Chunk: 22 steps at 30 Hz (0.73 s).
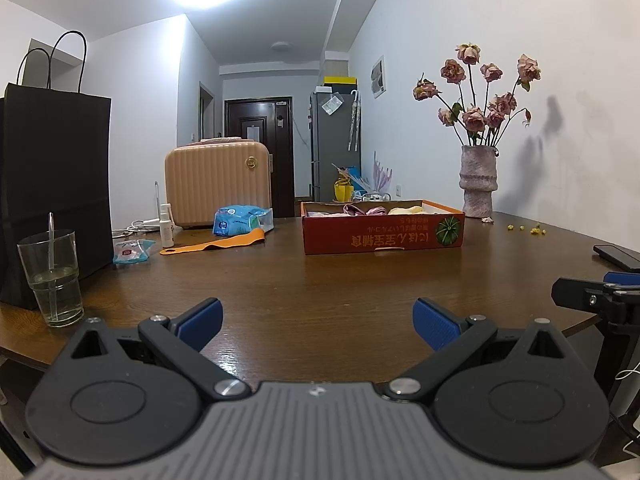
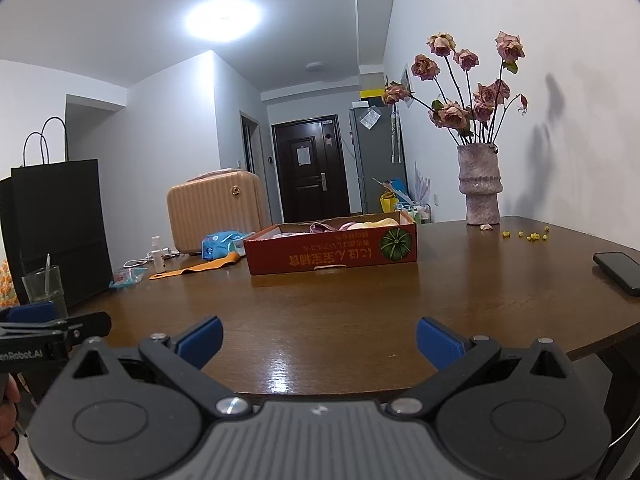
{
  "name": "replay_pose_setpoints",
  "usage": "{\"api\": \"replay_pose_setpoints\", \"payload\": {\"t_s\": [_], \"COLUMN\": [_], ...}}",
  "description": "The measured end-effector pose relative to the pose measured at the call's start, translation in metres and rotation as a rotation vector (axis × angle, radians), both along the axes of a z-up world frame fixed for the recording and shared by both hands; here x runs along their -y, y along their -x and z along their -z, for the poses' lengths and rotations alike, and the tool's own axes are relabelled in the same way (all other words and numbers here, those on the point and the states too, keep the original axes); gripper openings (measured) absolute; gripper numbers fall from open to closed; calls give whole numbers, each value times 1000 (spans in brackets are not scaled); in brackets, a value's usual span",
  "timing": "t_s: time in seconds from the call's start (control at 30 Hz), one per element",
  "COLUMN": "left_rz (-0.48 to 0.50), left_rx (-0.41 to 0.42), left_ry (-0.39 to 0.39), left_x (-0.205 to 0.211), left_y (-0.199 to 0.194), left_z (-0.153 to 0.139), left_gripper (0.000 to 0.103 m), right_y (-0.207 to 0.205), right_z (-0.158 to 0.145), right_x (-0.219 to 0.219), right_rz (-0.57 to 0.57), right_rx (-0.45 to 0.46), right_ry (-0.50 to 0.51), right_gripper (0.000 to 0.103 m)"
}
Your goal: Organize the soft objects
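A shallow red cardboard box stands on the far side of the brown table. Pink and pale yellow soft items lie inside it, only their tops showing. An orange strap lies flat to the box's left. My left gripper is open and holds nothing, low over the table's near edge. My right gripper is likewise open with nothing in it, far short of the box. The other tool shows at the right edge in the left wrist view.
A vase of dried roses stands at the back right by the wall. A phone lies at the right. A black paper bag, a glass of water, a spray bottle, blue packets and a tan suitcase crowd the left.
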<state>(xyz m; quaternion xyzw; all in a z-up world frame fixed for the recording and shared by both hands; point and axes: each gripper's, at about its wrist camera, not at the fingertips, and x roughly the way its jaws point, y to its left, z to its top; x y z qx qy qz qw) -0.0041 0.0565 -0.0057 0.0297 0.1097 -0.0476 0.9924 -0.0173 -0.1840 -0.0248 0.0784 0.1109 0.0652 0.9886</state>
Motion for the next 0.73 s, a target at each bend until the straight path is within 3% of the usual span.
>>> {"api": "replay_pose_setpoints", "payload": {"t_s": [0.73], "left_rz": [25], "left_rx": [33], "left_ry": [-9], "left_x": [-2], "left_y": [4], "left_z": [-1], "left_gripper": [103], "right_y": [3], "right_z": [0], "right_x": [-3], "right_rz": [-3], "right_rx": [14], "right_ry": [9], "right_gripper": [103]}}
